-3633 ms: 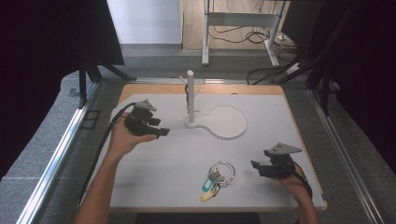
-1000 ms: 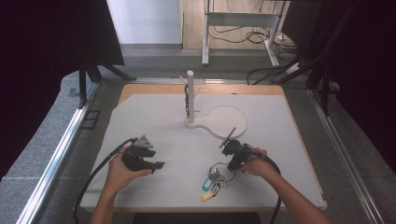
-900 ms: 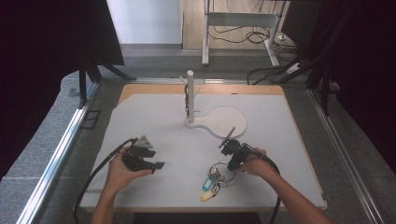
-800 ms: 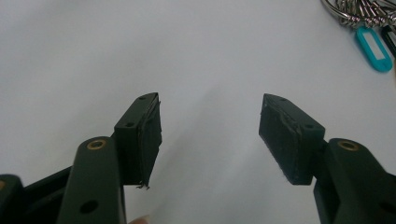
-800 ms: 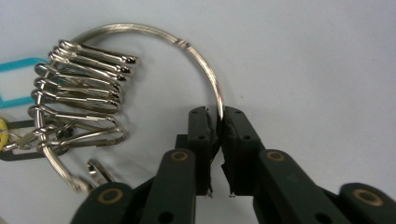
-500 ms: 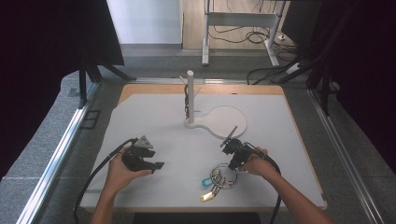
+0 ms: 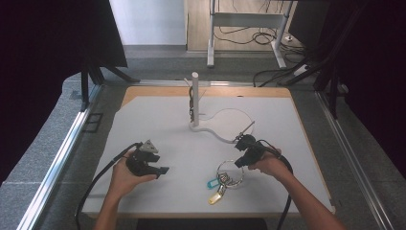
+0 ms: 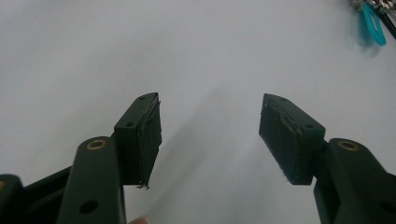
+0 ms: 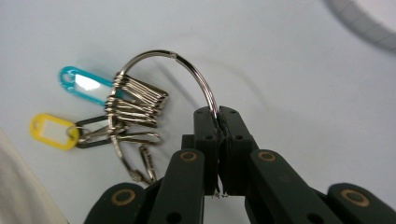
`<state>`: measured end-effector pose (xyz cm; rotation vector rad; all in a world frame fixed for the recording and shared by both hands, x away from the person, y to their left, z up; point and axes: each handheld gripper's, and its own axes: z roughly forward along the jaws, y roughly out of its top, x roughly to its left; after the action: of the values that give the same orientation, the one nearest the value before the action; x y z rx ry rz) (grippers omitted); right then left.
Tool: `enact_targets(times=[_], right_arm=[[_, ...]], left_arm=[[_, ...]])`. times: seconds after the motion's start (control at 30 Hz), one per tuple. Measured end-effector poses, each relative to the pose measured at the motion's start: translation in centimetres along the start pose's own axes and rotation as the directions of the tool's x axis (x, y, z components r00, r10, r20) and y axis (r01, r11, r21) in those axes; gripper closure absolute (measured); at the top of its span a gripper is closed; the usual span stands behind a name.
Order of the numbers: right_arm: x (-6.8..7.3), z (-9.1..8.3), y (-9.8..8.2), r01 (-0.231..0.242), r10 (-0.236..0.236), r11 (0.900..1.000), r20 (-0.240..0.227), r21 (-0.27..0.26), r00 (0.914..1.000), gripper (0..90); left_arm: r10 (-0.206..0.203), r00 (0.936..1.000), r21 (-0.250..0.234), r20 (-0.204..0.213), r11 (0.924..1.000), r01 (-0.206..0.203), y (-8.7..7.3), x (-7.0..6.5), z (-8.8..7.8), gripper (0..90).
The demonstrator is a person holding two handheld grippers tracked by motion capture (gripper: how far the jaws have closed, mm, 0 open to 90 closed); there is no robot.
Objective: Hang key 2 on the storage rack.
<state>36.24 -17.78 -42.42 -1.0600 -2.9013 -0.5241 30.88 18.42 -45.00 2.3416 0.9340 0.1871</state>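
A large silver key ring (image 9: pixel 154 70) carries a bunch of smaller rings and clips, with a blue tag (image 9: pixel 84 86) and a yellow tag (image 9: pixel 52 131) fanned out from it. In the high view the key ring (image 7: pixel 230 173) lies at about 5 o'clock on the tabletop (image 7: pixel 158 120), near the front edge, the blue tag (image 7: pixel 212 183) and yellow tag (image 7: pixel 215 197) trailing toward 6 o'clock.

The tabletop is a white board with a wooden strip along its far side. A white post (image 7: pixel 195 98) stands on a flat white base (image 7: pixel 225 125) toward 12 o'clock. Grey floor surrounds the tabletop, with dark curtains at both sides and cables (image 7: pixel 239 33) beyond a metal frame at the far end.

The right tool (image 9: pixel 218 119) has its jaws pressed together on the wire of the key ring, pinching it at the ring's 4 o'clock edge in the right gripper view; in the high view the right tool (image 7: pixel 242 159) sits just beside the ring, held by a hand (image 7: pixel 270 165). The left tool (image 8: pixel 210 135) has its jaws spread wide over bare white surface, holding nothing; the high view shows the left tool (image 7: pixel 155 167) at 7 o'clock, well apart from the ring.
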Motion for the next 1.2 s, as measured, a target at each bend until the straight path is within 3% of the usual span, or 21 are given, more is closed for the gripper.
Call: enact_targets(times=[0.27, 0.5, 1.2], right_arm=[[-0.1, -2.2, 1.1, 0.022, -0.021, 0.999, 0.027, -0.033, 0.9994, 87.5], [0.1, -4.3, 2.3, 0.04, -0.036, 0.996, 0.06, -0.075, 0.9975, 87.8], [0.4, -8.3, 5.3, 0.08, -0.066, 0.99, 0.118, -0.118, 0.9909, 88.0]], left_arm=[[0.003, 1.0, 0.001, 0.0, 1.0, -0.003, -0.1, 0.1, 0.0, 39.4], [-0.021, 0.9998, -0.012, 0.002, 0.9997, 0.021, -0.4, 0.5, -0.2, 39.5], [-0.033, 0.9993, -0.018, 0.018, 0.9993, 0.033, -0.6, 0.9, -0.3, 39.6]])
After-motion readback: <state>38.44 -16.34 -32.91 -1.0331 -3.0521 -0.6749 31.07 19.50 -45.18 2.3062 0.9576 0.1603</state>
